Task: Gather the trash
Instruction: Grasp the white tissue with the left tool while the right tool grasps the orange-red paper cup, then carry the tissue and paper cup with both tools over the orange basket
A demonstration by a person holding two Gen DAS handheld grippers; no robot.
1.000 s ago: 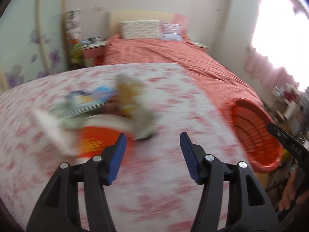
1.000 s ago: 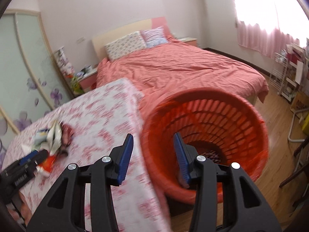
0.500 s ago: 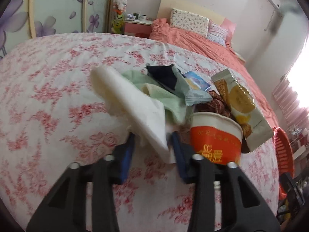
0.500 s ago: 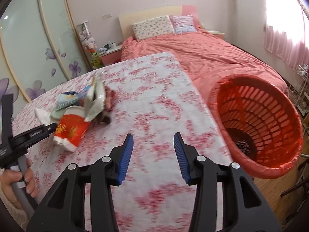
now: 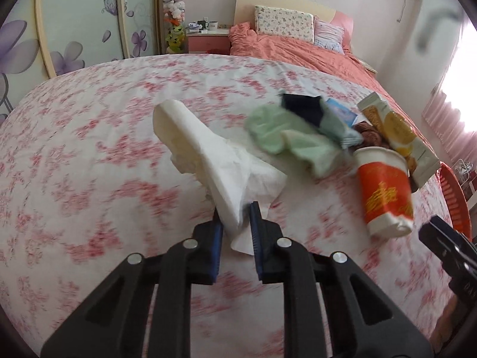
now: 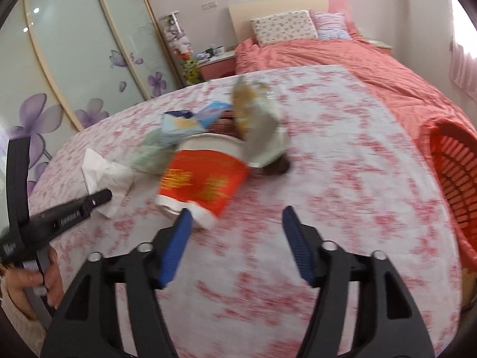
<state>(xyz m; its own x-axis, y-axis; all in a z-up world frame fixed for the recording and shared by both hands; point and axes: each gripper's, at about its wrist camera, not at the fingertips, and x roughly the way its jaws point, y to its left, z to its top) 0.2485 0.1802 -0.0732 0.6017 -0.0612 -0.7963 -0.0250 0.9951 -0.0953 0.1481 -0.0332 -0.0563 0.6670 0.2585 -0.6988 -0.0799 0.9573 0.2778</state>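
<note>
Left tongs (image 5: 235, 223): closing, blue pads pinching the near corner of a crumpled white paper tissue (image 5: 214, 161); also seen from the right wrist view (image 6: 98, 200), tip at the tissue (image 6: 104, 173).
Right tongs (image 6: 235, 223): opening, nothing gripped; left blue pad just beside the white base of a red-and-white paper cup (image 6: 202, 182), right pad over bare cloth; tip also visible at the right edge of the left view (image 5: 441, 235).
Worktop: covered by a white cloth with red floral print (image 5: 89, 149).
Paper cup: lying on its side (image 5: 384, 191), mouth toward the heap, base toward the camera.
Trash heap: pale green crumpled cloth or wrapper (image 5: 286, 137), blue-and-white packet (image 5: 337, 116), beige biscuit wrapper with yellow print (image 5: 399, 137), brown item beneath, identity unclear; all touching or overlapping beyond the cup.
Tissue position: apart from the heap on its left, far end raised off the cloth.
Orange slatted plastic basket (image 6: 450, 179): off the worktop's right edge; interior not legible.
Hand (image 6: 32, 280): around the left handle, lower left.
</note>
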